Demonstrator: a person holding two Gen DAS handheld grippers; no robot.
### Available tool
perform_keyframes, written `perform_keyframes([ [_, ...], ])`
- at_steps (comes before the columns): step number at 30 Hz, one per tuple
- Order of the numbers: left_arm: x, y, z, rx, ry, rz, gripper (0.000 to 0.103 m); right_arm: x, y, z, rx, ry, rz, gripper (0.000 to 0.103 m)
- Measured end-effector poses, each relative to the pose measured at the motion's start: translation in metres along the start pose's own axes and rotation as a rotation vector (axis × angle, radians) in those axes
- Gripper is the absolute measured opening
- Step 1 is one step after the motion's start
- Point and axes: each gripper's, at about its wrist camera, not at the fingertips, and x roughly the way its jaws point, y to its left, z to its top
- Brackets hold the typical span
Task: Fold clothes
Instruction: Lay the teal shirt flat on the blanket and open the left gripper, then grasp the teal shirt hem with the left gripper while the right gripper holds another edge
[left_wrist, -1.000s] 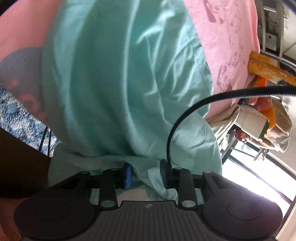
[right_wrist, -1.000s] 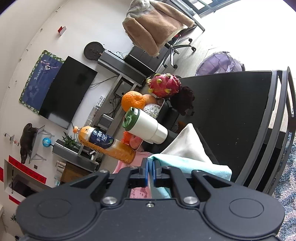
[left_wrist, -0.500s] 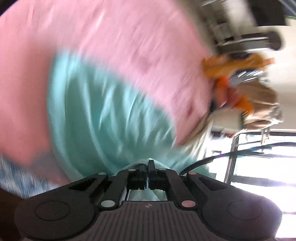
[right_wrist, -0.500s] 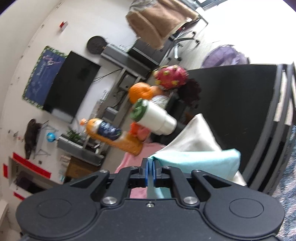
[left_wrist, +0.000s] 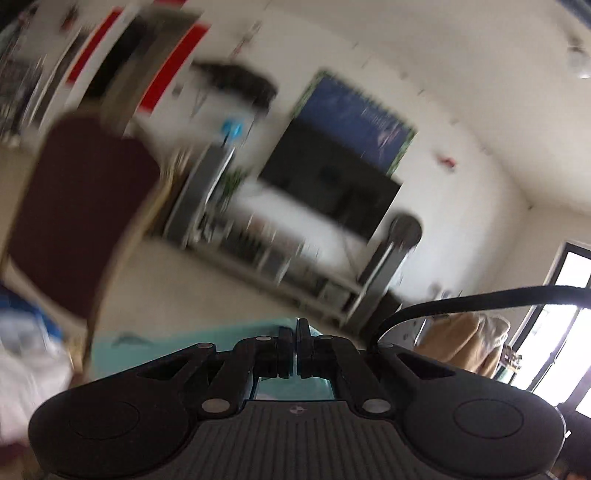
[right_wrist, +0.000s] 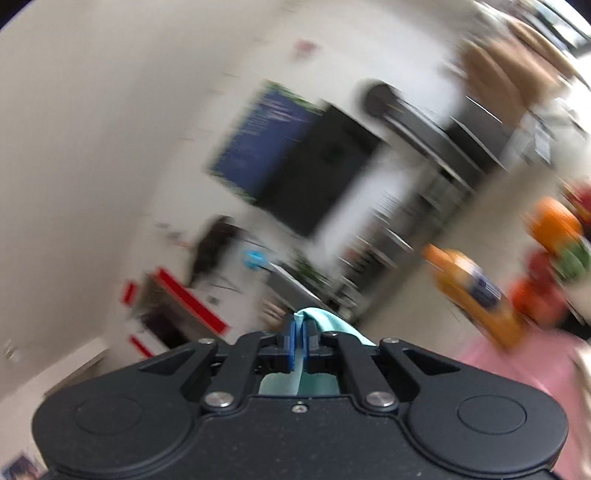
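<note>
Tools (left_wrist: 294, 334) (right_wrist: 298, 325) pinching teal garment (right_wrist: 328, 321), views blurred

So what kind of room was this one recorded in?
Probably a home living room: a black flat-screen television hangs on the white wall beside a blue poster, above a low media shelf, and a dark red chair back stands nearby.

White walls, dark television (left_wrist: 328, 188), blue poster (left_wrist: 354, 122), maroon chair (left_wrist: 74, 214), bright window (left_wrist: 554, 332).

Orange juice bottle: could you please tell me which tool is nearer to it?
Right. The right tool has the bottle ahead-right; the left tool does not see it.
</note>
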Motion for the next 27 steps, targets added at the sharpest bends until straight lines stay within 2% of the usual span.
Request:
perform_keyframes([
  [2,-0.01,0.012,-0.008,0.002,-0.001,-0.014,0.002,-0.004,0.014,-0.005,-0.047,-0.007,0.027,0.004],
  [4,-0.014,0.034,-0.033,-0.001,0.046,-0.011,0.004,-0.007,0.028,-0.01,-0.094,-0.014,0.054,0.004],
  [7,-0.002,0.07,-0.096,-0.001,0.166,0.076,0.004,-0.012,0.05,-0.018,-0.164,-0.025,0.094,0.004],
  [9,0.013,0.097,-0.146,-0.024,0.28,0.16,0.004,-0.005,0.015,-0.047,-0.166,0.08,-0.013,0.004],
  [12,0.035,0.138,-0.22,-0.067,0.457,0.296,0.0,0.018,-0.056,-0.092,-0.095,0.269,-0.193,0.004],
  [15,0.049,0.162,-0.259,-0.098,0.568,0.375,0.0,0.029,-0.116,-0.127,0.018,0.383,-0.324,0.004],
  [17,0.046,0.171,-0.267,-0.103,0.607,0.411,0.0,0.031,-0.137,-0.143,0.076,0.415,-0.348,0.004],
  [19,0.047,0.182,-0.262,-0.108,0.608,0.436,0.002,0.031,-0.142,-0.145,0.097,0.413,-0.341,0.004],
  [22,0.043,0.191,-0.261,-0.148,0.617,0.456,0.021,0.033,-0.139,-0.144,0.084,0.401,-0.334,0.004],
  [27,0.063,0.189,-0.269,-0.231,0.666,0.445,0.027,0.045,-0.143,-0.147,0.104,0.42,-0.328,0.005],
])
